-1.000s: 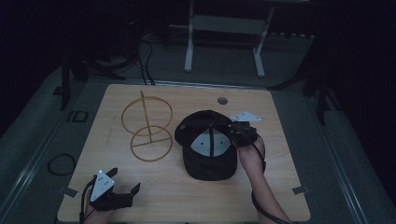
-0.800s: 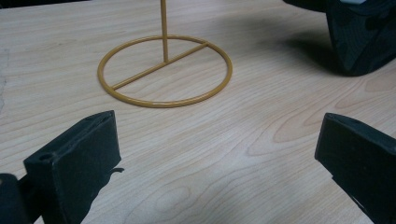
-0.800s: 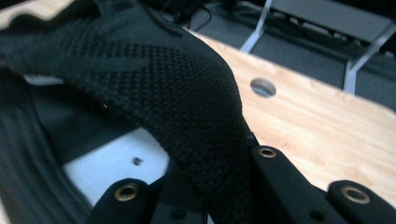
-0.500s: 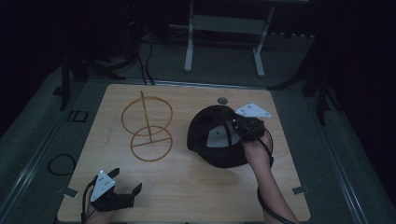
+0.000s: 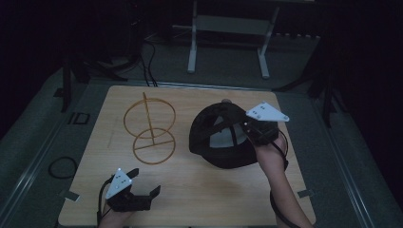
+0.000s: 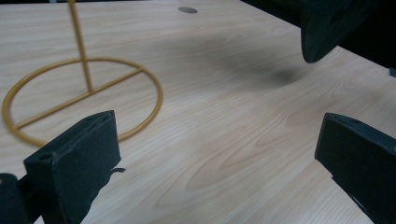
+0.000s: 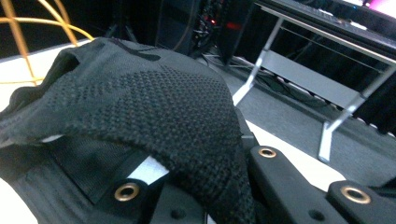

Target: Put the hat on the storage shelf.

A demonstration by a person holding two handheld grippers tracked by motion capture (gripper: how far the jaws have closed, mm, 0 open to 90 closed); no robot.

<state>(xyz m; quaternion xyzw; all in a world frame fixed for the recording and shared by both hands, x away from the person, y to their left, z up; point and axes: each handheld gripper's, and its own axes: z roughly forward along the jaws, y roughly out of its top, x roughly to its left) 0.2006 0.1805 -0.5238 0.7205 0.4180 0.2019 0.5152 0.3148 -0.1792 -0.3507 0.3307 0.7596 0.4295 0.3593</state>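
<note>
Right of the wire stand [image 5: 149, 130], a black cap [image 5: 216, 137] hangs off the table [image 5: 199, 190], pinched at its edge in the closed jaws of the right hand-held gripper [image 5: 249, 133]. Its mesh fabric [image 7: 154, 107] looks light and soft; it droops and folds, so I judge it will sag and swing unless taken by the firmer brim or band. On the near side of the stand, well apart from the cap, the left hand-held gripper [image 5: 145, 187] hovers with jaws wide and empty.
</note>
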